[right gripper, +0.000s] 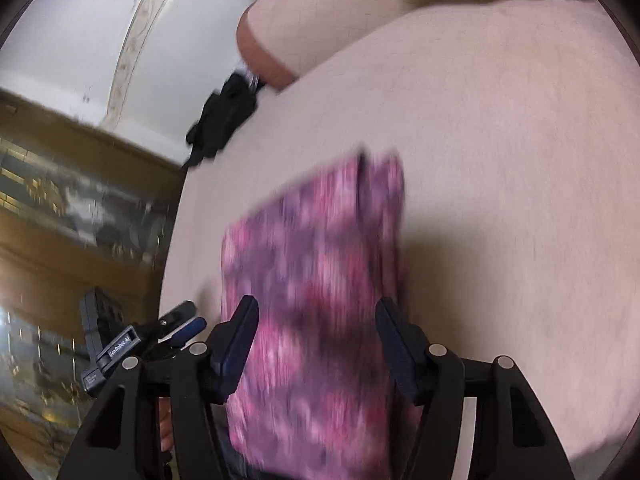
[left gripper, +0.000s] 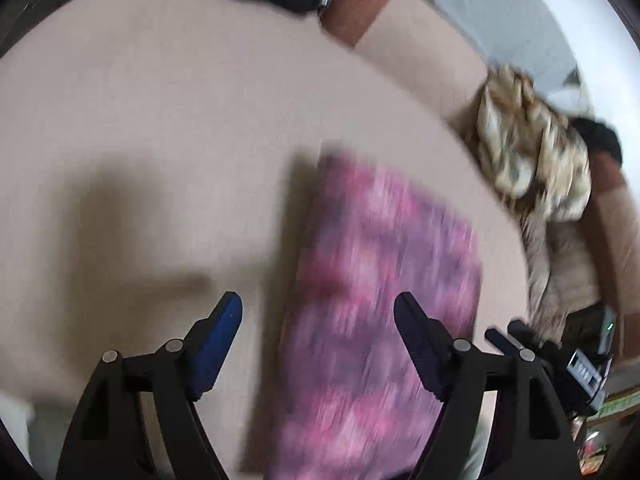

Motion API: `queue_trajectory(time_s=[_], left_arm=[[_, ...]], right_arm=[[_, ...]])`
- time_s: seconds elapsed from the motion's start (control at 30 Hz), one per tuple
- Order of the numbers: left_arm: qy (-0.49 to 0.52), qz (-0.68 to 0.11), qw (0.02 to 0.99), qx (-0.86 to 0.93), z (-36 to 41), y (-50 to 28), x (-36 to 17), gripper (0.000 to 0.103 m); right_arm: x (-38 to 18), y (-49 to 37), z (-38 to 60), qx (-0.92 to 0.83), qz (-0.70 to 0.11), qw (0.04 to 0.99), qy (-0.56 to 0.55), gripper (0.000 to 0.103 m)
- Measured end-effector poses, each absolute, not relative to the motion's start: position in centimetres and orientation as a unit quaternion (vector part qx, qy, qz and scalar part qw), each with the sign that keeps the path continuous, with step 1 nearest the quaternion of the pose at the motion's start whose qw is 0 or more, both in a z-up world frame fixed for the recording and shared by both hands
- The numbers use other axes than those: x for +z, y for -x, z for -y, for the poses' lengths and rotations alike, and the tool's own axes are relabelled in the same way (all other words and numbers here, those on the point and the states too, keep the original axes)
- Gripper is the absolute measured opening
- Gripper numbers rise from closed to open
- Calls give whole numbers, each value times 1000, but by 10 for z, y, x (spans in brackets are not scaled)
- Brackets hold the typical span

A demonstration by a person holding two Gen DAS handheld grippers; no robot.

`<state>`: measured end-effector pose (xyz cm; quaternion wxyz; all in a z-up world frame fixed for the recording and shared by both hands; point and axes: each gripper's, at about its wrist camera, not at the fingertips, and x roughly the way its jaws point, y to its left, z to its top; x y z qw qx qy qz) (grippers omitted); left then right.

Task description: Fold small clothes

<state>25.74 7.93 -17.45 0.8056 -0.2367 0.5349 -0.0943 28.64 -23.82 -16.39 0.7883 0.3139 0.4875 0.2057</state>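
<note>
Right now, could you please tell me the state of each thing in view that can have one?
Pink and purple patterned cloth: folded into a rectangle, lying flat on the beige bed cover, not gripped.
Left tool: open, empty.
Right tool: open, empty.
Black garment: crumpled at the bed's edge.
Beige patterned fabric: bunched, unfolded.

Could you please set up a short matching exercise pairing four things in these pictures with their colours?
Things:
1. folded cloth
2. bed surface
3. crumpled garment at the bed's edge
4. left gripper finger pads

Colours:
A. black
B. blue
C. pink and purple
D. pale beige

Pairs: 1-C, 2-D, 3-A, 4-B
</note>
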Motion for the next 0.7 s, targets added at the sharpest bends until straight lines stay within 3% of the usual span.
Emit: queue_trajectory(time_s=[0.1, 0.17, 0.2, 0.23, 0.3, 0.47, 0.57, 0.63, 0.7], left_arm=[[218, -563, 792, -87, -63, -209, -199, 77], [196, -559, 801, -86, -56, -189, -207, 77], [176, -547, 814, -80, -50, -182, -205, 77], [164, -547, 817, -77, -44, -177, -202, 75], [179, -545, 814, -92, -40, -170, -196, 66], [166, -551, 814, -86, -40, -165, -195, 66], [186, -550, 810, -85, -49, -159, -193, 66], [185, -541, 816, -86, -53, -154, -189, 66], [186, -541, 816, -86, -57, -150, -190, 66]], right_arm=[[-183, -248, 234, 188, -500, 786, -311, 66], [-200, -236, 229, 164, -516, 790, -287, 57], [-210, -234, 234, 157, -525, 786, -286, 27], [-213, -229, 236, 169, -529, 778, -294, 13], [-204, -221, 242, 162, -518, 785, -300, 10], [-205, -222, 244, 145, -532, 788, -275, 10], [-201, -211, 251, 135, -524, 790, -289, 16], [-191, -195, 255, 152, -506, 796, -297, 56], [-187, -181, 255, 152, -497, 802, -293, 71]])
